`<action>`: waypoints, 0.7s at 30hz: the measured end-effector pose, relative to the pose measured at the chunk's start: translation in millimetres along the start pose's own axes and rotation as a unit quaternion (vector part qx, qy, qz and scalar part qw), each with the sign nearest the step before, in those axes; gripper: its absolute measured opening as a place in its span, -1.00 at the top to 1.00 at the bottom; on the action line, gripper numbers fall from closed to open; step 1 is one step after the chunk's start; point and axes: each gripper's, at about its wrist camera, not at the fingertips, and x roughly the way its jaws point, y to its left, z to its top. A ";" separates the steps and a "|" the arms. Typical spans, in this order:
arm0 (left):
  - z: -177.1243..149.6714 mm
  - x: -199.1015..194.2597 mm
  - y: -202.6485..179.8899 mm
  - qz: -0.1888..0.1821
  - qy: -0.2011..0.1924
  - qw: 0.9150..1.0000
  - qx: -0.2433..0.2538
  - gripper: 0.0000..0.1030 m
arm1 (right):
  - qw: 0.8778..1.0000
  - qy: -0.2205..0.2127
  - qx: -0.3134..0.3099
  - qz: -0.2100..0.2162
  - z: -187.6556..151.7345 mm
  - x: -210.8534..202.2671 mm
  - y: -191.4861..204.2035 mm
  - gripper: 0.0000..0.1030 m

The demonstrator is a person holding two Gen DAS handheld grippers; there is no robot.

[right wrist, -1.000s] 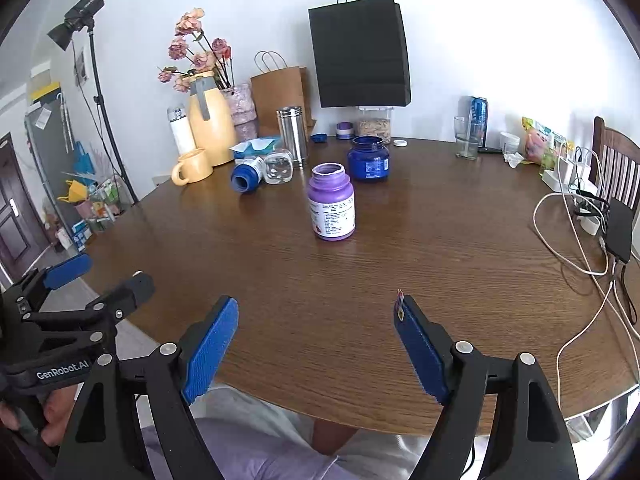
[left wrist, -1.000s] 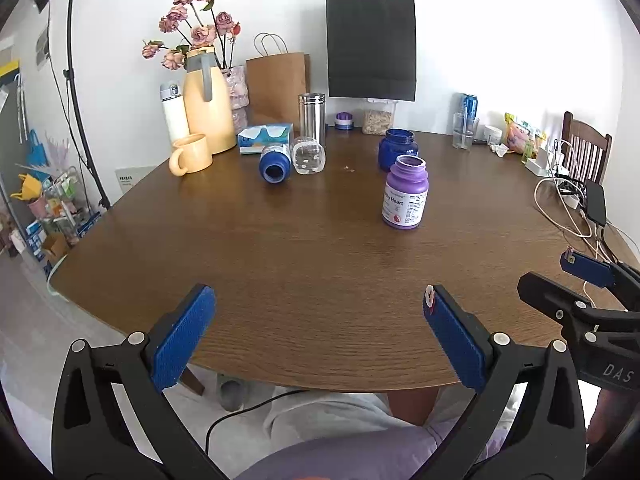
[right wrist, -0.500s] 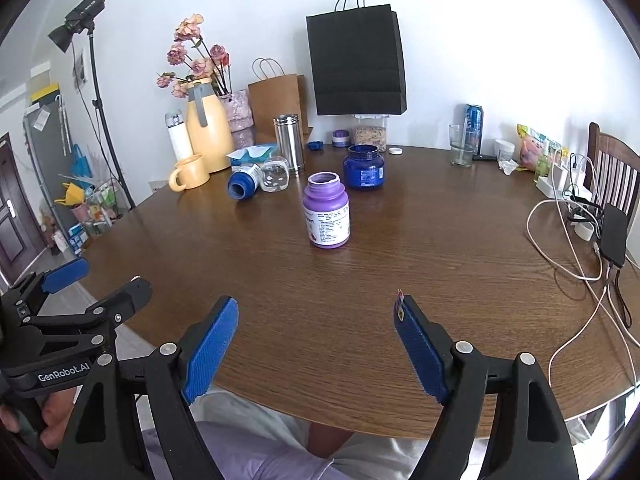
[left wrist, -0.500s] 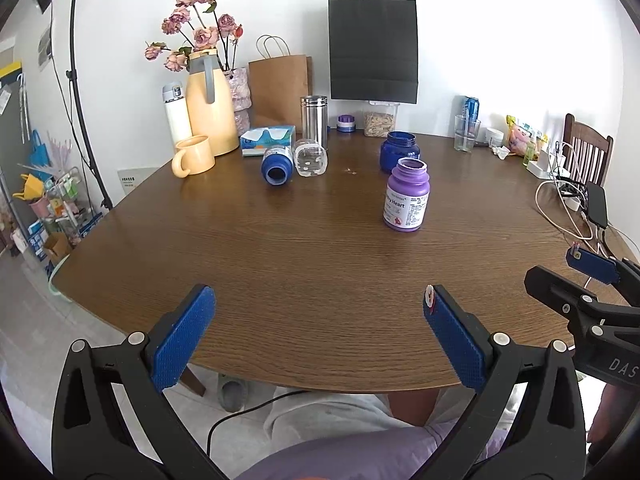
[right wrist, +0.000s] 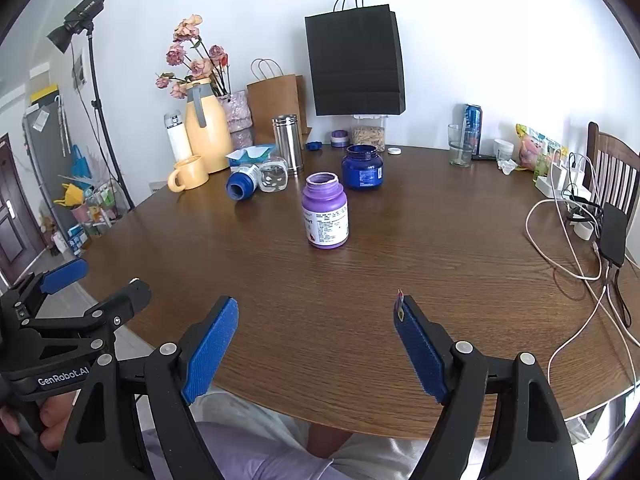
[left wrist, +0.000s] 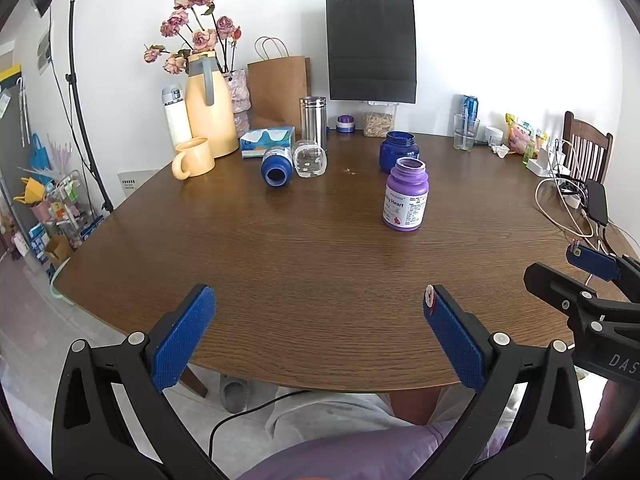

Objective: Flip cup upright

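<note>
Toward the far left of the surface (left wrist: 304,264), just in front of the steel canister (left wrist: 313,122), the two things still lying on their sides are a blue bottle (left wrist: 277,165) with its mouth facing the near edge and a clear jar (left wrist: 309,157) touching it on its right. Which one counts as the cup is my guess; the purple bottle (left wrist: 406,196) and dark blue jar (left wrist: 398,149) already stand upright. Both tools hover empty over the near edge, the left tool (left wrist: 316,332) and right tool (right wrist: 316,344) each spread wide. To do the reach well, I would send the left tool, close across the body rather than the mouth, and lift clear of its neighbour before turning it.
</note>
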 end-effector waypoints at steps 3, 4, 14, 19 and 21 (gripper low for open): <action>0.0 0.2 0.1 0.002 0.001 1.000 0.001 -1.00 | 1.000 0.000 -0.001 0.001 0.1 -0.5 0.4 -0.63; 0.2 0.2 0.2 0.004 0.001 1.000 0.002 -1.00 | 1.000 0.001 -0.002 0.001 0.2 -0.6 0.5 -0.63; 0.2 2.5 1.5 0.004 0.005 1.000 0.001 -1.00 | 1.000 0.001 -0.002 0.001 0.5 -1.0 0.7 -0.63; -0.1 3.9 1.6 -0.001 0.008 1.000 -0.001 -1.00 | 1.000 0.002 -0.002 0.002 0.9 -0.2 0.4 -0.63; -0.1 5.1 2.5 -0.001 0.010 1.000 -0.002 -1.00 | 1.000 0.002 -0.002 0.002 0.8 -0.3 0.2 -0.63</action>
